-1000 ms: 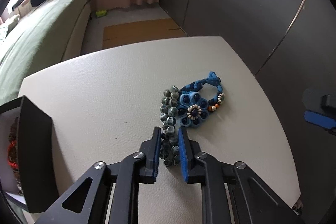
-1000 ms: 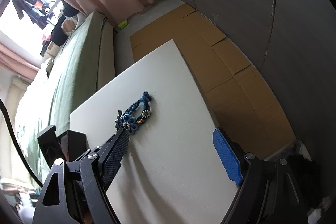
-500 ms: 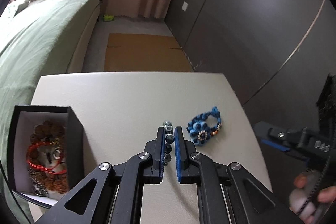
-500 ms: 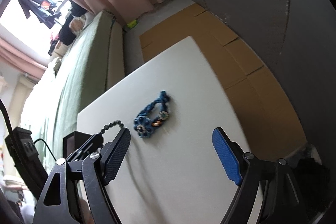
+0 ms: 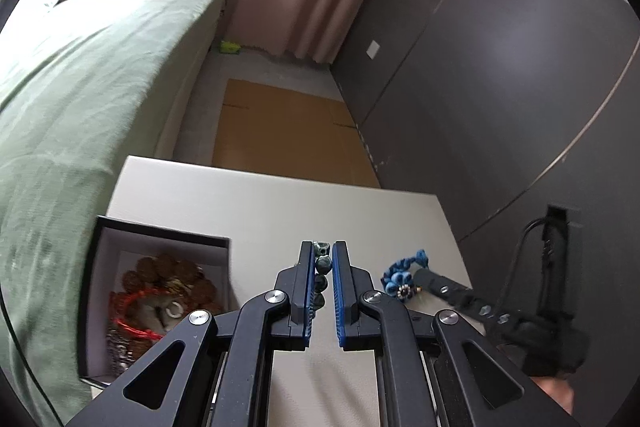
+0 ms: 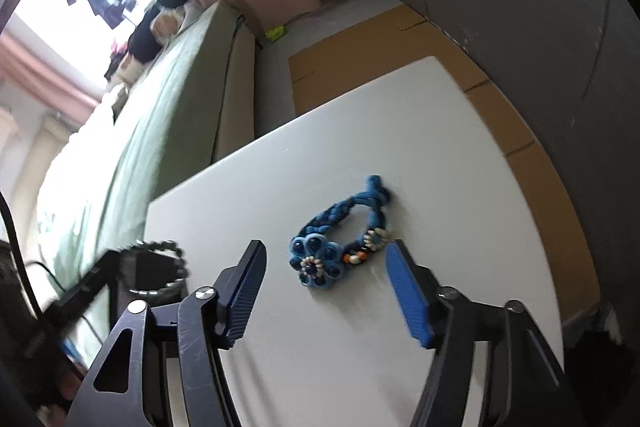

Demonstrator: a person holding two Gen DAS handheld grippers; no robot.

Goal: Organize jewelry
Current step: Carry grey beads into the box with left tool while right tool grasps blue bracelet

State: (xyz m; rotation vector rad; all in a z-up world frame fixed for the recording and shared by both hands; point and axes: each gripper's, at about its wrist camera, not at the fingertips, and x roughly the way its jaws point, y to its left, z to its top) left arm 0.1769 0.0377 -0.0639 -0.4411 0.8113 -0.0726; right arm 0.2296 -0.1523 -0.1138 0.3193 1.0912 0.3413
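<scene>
A: We find the blue braided bracelet (image 6: 340, 247) lying flat on the table (image 6: 460, 155), just ahead of the right claw (image 6: 326, 287) and between its widely parted jaws, untouched. We judge it soft, light and limp; the flower end nearest the claw looks bulkiest, so take hold there.

B: Its axis?

A: It runs from the flower up and right to the far knot.

B: The left claw (image 5: 322, 287)?

A: Closed on the grey bead bracelet (image 5: 322, 267), lifted; the open black box (image 5: 160, 291) sits to its left.
</scene>
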